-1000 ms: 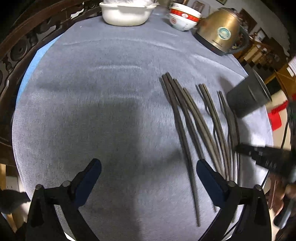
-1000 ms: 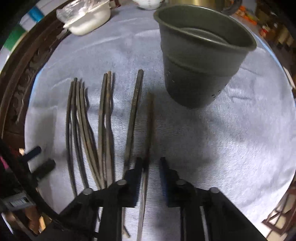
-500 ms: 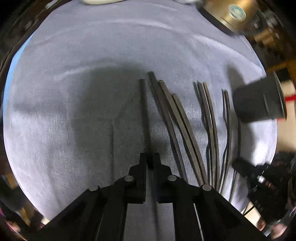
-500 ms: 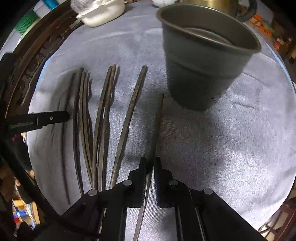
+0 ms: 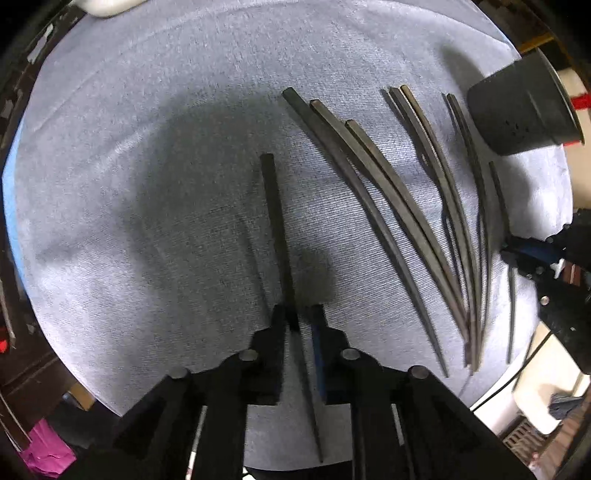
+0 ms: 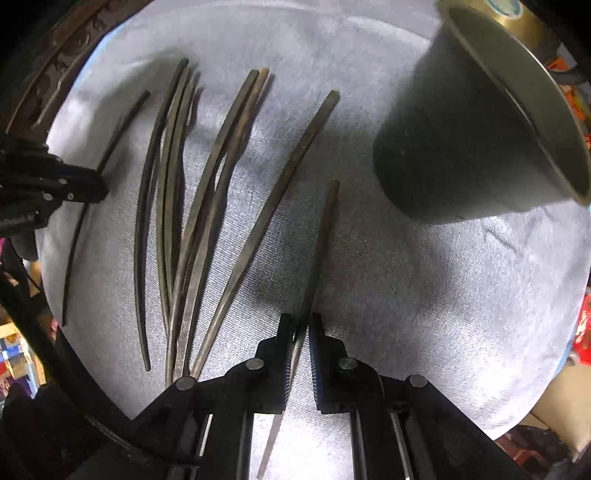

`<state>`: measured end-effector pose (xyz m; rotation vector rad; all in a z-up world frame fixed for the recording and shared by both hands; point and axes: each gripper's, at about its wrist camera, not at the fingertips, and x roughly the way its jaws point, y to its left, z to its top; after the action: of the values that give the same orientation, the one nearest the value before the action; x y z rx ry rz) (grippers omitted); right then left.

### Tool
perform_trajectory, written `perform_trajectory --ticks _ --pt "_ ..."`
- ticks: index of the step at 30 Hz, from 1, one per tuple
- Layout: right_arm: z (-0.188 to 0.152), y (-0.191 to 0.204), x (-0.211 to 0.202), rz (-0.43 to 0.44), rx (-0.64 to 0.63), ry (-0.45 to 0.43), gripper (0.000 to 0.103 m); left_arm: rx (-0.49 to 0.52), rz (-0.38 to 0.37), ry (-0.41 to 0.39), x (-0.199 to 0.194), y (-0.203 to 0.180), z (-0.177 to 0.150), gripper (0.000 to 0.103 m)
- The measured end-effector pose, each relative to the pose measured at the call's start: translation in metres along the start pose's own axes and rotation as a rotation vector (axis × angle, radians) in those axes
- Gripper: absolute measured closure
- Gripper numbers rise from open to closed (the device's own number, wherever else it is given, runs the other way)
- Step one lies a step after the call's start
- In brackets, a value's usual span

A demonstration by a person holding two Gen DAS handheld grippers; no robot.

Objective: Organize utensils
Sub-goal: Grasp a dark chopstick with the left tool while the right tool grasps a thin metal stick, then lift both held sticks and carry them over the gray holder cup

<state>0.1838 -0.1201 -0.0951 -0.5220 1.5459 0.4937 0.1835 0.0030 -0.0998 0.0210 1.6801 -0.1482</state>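
Observation:
My left gripper [image 5: 298, 321] is shut on a dark chopstick [image 5: 275, 229] and holds it above the grey tablecloth [image 5: 147, 184]. Several more dark chopsticks [image 5: 388, 206] lie in a fan to its right. My right gripper [image 6: 302, 328] is shut on another chopstick [image 6: 321, 243], its far tip close to the base of the dark metal cup [image 6: 454, 155]. The other chopsticks [image 6: 207, 206] lie to its left. The cup [image 5: 521, 110] also shows at the far right of the left wrist view. The left gripper shows at the left edge of the right wrist view [image 6: 55, 184].
A round table with a carved dark wooden rim [image 6: 66, 55] carries the cloth. A brass kettle [image 6: 517, 14] stands behind the cup. A white dish [image 5: 107, 5] sits at the far edge. The right gripper's body [image 5: 554, 266] is at the right edge.
My left gripper went from open to shut on the leftmost chopstick and lifted it away from the fan. My right gripper shut on its chopstick and raised it toward the cup.

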Motion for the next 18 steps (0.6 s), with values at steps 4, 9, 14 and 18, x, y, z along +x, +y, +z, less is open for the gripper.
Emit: perform_trajectory --ticks 4,9,14,18 --pt "-0.004 0.013 -0.003 -0.034 0.002 -0.034 0.097 -0.076 -0.084 -0.046 -0.003 0.029 -0.016 0.097" --pt "-0.035 0.026 -0.035 0.037 0.052 -0.192 0.097 -0.154 -0.165 -0.217 -0.032 0.057 -0.031 0.097" --pt "-0.071 0.008 -0.086 0.081 0.188 -0.416 0.097 -0.226 -0.173 -0.469 -0.078 0.067 -0.043 0.097" --pt "-0.091 -0.017 -0.112 0.080 0.302 -0.558 0.097 -0.260 -0.149 -0.685 -0.105 0.068 -0.053 0.097"
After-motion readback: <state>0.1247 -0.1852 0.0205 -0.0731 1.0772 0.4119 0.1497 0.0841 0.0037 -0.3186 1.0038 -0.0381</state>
